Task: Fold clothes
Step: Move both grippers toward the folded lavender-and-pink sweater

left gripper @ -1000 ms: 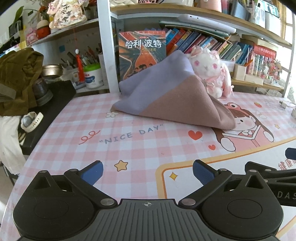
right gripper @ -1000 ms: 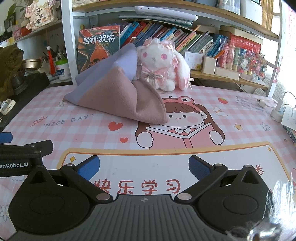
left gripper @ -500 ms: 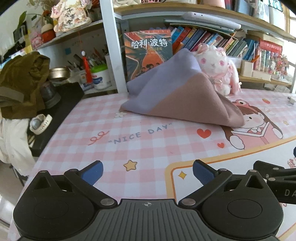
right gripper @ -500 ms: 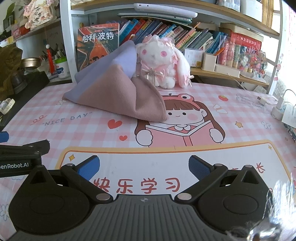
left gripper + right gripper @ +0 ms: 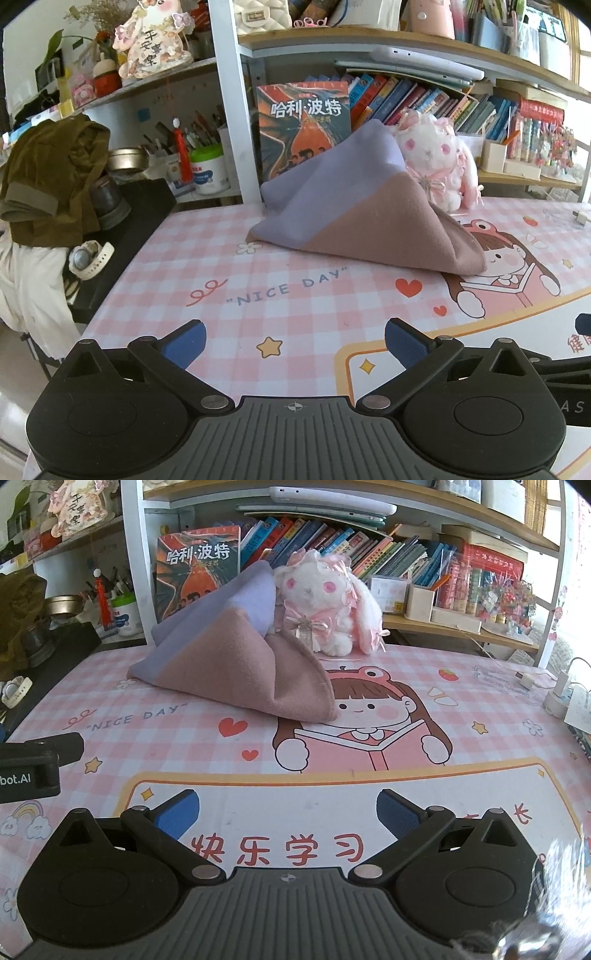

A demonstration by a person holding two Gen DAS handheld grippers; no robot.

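A folded garment (image 5: 354, 214) in lilac and dusty pink leans at the back of the table against a book and a plush rabbit; it also shows as the garment (image 5: 236, 664) in the right wrist view. My left gripper (image 5: 293, 341) hovers open over the pink checked table mat, well short of the garment, with nothing between its blue pads. My right gripper (image 5: 287, 812) is likewise open and empty above the white panel with red characters. The right gripper's body appears at the left view's right edge, and the left gripper's body at the right view's left edge.
A white and pink plush rabbit (image 5: 325, 605) sits behind the garment. An upright book (image 5: 304, 133) and a row of books fill the shelf behind. An olive jacket (image 5: 48, 181) hangs at the left beside a black surface with a watch (image 5: 88, 254). Chargers and cables (image 5: 554, 694) lie at the right.
The left gripper has swung left and pulled back a little, so the garment sits further right in its view. The right view has barely shifted. Both grippers stay open.
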